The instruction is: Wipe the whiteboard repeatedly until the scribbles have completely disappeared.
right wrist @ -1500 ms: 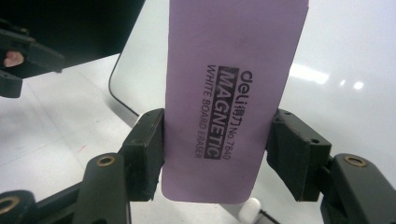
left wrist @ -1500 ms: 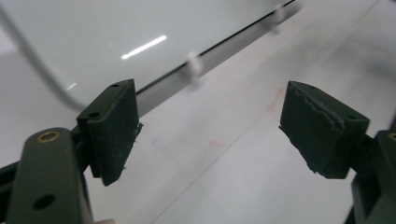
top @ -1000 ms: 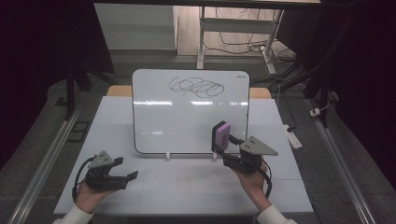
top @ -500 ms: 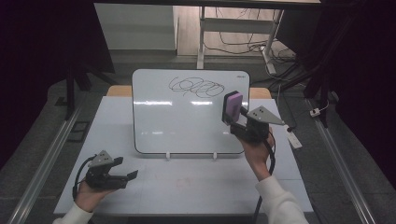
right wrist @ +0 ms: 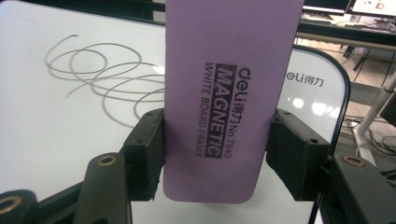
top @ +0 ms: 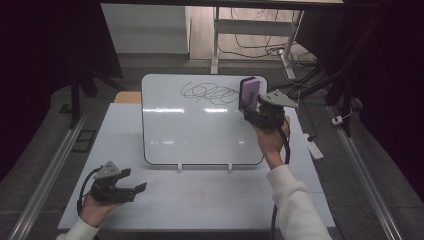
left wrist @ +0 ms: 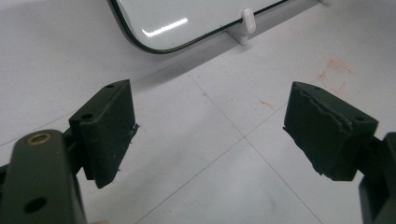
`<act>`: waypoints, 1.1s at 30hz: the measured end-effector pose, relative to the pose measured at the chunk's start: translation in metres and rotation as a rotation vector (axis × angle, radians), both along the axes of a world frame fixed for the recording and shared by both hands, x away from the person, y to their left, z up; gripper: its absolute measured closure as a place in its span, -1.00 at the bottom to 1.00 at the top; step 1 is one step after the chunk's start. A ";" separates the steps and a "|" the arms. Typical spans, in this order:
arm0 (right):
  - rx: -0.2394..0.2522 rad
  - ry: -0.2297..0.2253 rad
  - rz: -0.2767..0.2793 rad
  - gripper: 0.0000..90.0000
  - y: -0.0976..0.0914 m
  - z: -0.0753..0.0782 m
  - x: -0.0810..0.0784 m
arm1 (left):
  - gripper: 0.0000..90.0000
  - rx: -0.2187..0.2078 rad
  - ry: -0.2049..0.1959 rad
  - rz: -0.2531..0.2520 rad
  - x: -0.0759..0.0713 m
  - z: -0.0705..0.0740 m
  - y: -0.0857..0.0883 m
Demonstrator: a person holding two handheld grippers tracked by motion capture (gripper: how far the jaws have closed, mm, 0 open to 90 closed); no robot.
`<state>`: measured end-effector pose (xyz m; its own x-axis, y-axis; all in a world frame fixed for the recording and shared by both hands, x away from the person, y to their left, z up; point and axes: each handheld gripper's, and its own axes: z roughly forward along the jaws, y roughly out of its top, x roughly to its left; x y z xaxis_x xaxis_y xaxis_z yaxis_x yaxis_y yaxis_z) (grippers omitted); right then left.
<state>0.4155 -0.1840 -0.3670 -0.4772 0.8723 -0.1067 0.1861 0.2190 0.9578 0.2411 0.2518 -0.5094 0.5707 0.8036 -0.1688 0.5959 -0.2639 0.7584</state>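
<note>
Whiteboard eraser (right wrist: 231, 98), purple, printed "deli MAGNETIC WHITE BOARD ERASER No 7840", is pinched upright by the right gripper (right wrist: 217, 154) at the whiteboard's (top: 200, 125) upper right, beside the scribble (right wrist: 105, 74). Board corner reads "deli". Left gripper (left wrist: 210, 135) spread over the table (left wrist: 224, 186).

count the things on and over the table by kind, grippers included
whiteboard: 1
purple eraser: 1
grippers: 2, left gripper and right gripper
total: 4
</note>
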 end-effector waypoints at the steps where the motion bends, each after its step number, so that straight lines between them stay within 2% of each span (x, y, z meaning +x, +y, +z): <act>1: 0.000 0.005 -0.006 -0.12 0.001 0.000 0.003 | -0.62 0.002 -0.001 0.000 0.000 0.000 0.000; 7: 0.003 0.023 -0.018 -0.12 0.006 0.002 0.013 | -0.62 -0.003 0.000 0.005 0.000 0.000 0.001; 14: -0.031 0.038 -0.031 -0.10 0.018 0.002 0.022 | -0.62 -0.006 -0.002 0.008 0.000 0.000 0.002; 18: -0.040 0.068 -0.030 -0.10 0.029 0.001 0.026 | -0.62 -0.008 -0.001 0.011 0.000 0.000 0.002; 24: -0.102 0.059 0.017 -0.10 0.062 -0.007 0.022 | -0.62 -0.001 0.001 0.004 0.000 0.000 0.001; 26: -0.134 0.045 0.022 -0.10 0.066 -0.007 0.020 | -0.62 -0.003 0.000 0.007 0.000 0.000 0.001; 28: -0.123 0.052 0.013 -0.10 0.060 -0.006 0.021 | -0.62 -0.006 0.000 0.008 0.000 0.000 0.002; 30: -0.129 0.033 -0.044 -0.10 0.046 -0.001 0.022 | -0.62 -0.007 0.000 0.008 0.000 0.000 0.003; 33: -0.046 0.052 -0.104 -0.10 0.016 0.004 0.029 | -0.62 -0.008 -0.001 0.008 0.000 0.000 0.003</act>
<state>0.4445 -0.1677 -0.3626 -0.3904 0.9121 -0.1249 0.2597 0.2393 0.9356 0.2414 0.2544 -0.5096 0.5645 0.8067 -0.1749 0.5971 -0.2528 0.7612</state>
